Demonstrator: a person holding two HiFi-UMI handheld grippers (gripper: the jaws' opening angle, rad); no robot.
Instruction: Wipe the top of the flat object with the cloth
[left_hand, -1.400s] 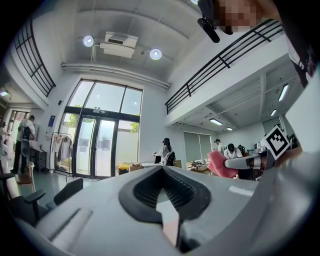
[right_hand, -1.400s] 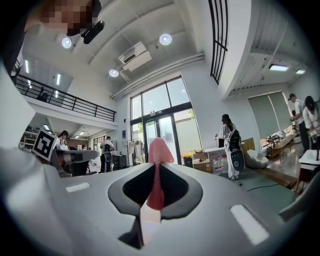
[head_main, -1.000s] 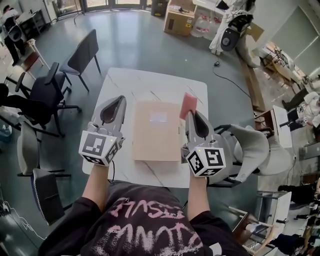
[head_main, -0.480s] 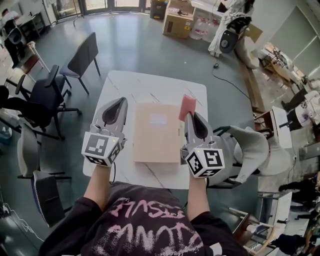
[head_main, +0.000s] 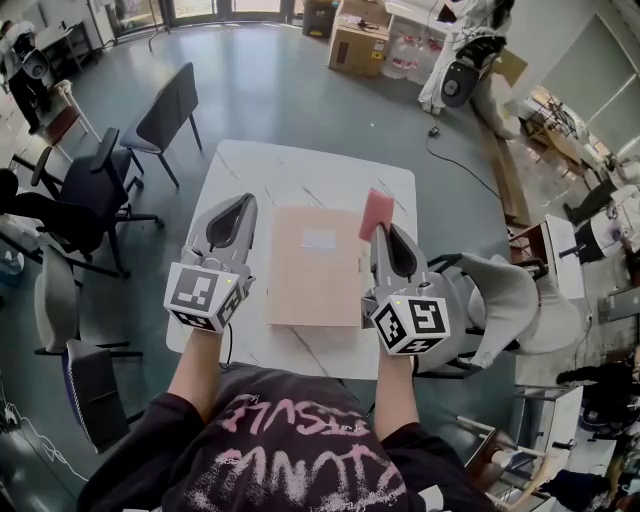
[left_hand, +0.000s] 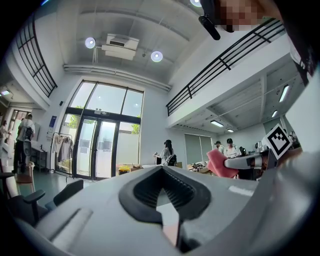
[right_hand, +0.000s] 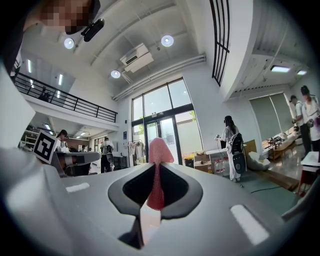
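Flat object (head_main: 314, 262), a thin tan board with one pale label (head_main: 318, 237) toward its far end, lay in the middle of the white desk (head_main: 290, 165), its near edge close to the desk's near edge, where both arms could reach it easily. At its left side the left gripper (head_main: 242, 203) hovered over the desk's left edge with its jaws closed together and nothing between them. I judge it was placed there to steady the board if it slid. At the right side the right gripper (head_main: 386, 230) had its jaws closed on the pink cloth (head_main: 376, 212), pinching the lower part so that the rest stood out beyond the tips, free to be pressed down. The cloth was just beside the board's far right corner, not on its top, so the wiping looked not yet begun. The board's top seemed plain, with no stain that I could see. Beyond the desk's far left corner stood dark chairs (head_main: 170, 105).
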